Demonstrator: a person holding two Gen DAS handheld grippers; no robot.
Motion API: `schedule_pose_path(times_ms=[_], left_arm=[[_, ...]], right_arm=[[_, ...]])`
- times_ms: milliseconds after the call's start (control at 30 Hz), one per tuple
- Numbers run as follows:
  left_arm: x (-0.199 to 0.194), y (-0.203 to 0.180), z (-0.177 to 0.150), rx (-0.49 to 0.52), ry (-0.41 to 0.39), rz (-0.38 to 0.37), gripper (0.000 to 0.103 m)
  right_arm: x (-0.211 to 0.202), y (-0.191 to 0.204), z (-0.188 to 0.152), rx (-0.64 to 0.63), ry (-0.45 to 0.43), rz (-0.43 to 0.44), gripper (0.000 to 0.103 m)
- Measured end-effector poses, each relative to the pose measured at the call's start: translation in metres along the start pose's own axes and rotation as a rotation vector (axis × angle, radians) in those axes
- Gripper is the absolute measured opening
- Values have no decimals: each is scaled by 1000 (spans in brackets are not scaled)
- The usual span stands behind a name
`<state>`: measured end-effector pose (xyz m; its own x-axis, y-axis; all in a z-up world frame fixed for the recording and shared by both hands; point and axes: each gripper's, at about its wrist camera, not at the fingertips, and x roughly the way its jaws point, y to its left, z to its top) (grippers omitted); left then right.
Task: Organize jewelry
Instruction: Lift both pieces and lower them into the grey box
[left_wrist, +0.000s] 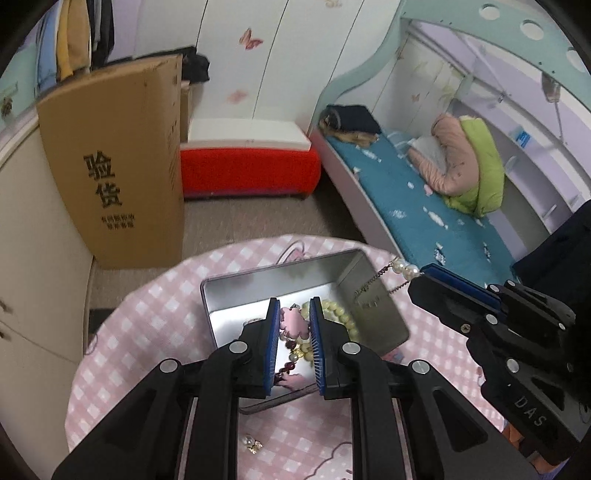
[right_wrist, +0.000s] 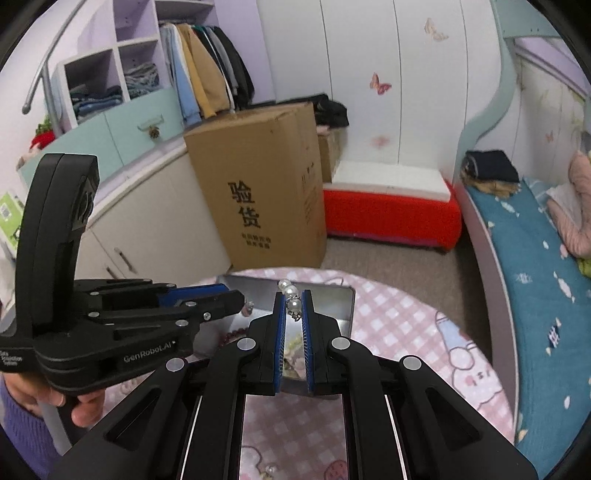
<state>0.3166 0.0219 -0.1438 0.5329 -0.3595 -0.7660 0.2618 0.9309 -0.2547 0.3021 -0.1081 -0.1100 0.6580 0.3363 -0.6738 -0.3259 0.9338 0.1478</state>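
The right tool (right_wrist: 294, 306) pinches a pearl chain (right_wrist: 293, 304) between nearly closed fingers, just above the open tin (left_wrist: 373, 295) on the desk (left_wrist: 155, 314). The left tool (left_wrist: 293, 321) hangs narrowly parted over beads (left_wrist: 341, 317) inside the tin, gripping nothing.

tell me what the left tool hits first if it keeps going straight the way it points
Most likely the pink flower charm lying in the open metal tin; it sits right between the left tool fingers, beside the pale green bead bracelet. Depth is hard to judge.
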Motion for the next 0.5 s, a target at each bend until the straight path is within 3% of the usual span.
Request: schedule_pose_path(times_ms=[367, 400, 467, 500], left_arm=[[17, 2, -5, -6, 43, 22, 16], [16, 1, -6, -4, 42, 22, 18], [13, 1, -7, -6, 38, 27, 35], [11, 1, -7, -7, 31, 31, 35]], right_arm=[[27, -7, -17, 27, 64, -5, 9], [27, -7, -18, 28, 66, -5, 9], [26, -8, -19, 35, 68, -2, 9], [26, -8, -20, 37, 70, -2, 9]])
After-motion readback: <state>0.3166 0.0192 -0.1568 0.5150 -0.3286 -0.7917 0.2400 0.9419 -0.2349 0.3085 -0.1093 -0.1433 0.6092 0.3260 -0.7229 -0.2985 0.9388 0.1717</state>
